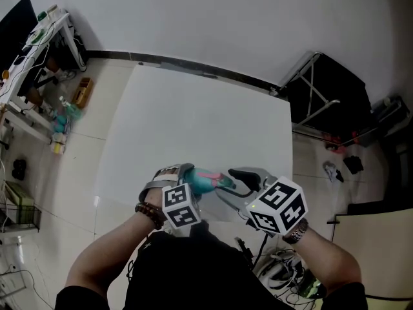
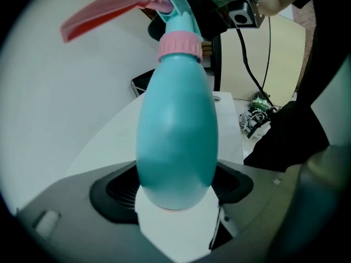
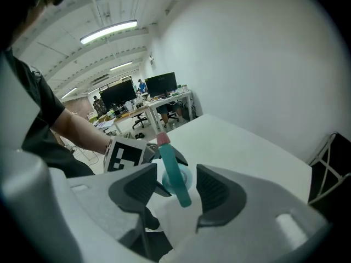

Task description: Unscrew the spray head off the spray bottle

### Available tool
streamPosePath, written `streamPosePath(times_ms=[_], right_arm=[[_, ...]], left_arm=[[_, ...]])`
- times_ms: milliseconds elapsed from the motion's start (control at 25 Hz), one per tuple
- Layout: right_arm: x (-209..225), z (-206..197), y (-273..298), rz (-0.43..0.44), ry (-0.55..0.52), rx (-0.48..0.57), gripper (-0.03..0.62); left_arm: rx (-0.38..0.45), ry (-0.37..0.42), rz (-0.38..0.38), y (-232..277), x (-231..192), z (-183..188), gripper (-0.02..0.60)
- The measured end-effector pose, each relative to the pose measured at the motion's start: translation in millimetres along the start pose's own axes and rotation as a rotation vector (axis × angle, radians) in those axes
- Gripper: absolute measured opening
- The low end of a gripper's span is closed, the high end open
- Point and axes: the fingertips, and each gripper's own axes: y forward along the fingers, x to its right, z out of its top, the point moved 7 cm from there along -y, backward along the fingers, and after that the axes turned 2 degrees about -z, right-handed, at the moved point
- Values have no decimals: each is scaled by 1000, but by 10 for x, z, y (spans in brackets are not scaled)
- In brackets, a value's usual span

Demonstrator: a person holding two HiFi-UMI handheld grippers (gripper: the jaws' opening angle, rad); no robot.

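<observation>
A teal spray bottle (image 1: 205, 181) with a pink collar (image 2: 181, 45) and pink trigger (image 2: 109, 10) is held on its side above the white table's (image 1: 193, 121) near edge. My left gripper (image 1: 190, 176) is shut on the bottle's body (image 2: 175, 136), which fills the space between its pads. My right gripper (image 1: 242, 179) faces it from the right. In the right gripper view the teal spray head (image 3: 174, 171) lies between the right gripper's (image 3: 173, 188) two dark pads, with a gap showing on each side. Its jaws stand open around the head.
A cluttered desk (image 1: 39, 37) stands at the far left and a black folding frame (image 1: 329, 89) beyond the table's right corner. Cables and gear (image 1: 284, 270) lie on the floor at my right. Office desks with monitors (image 3: 159, 86) show far off.
</observation>
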Motion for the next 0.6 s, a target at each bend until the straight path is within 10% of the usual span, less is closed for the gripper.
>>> streamPosePath(times_ms=[600], right_arm=[[254, -146, -142, -136, 141, 235, 209]], left_arm=[[233, -305, 10, 212, -331, -158, 426]])
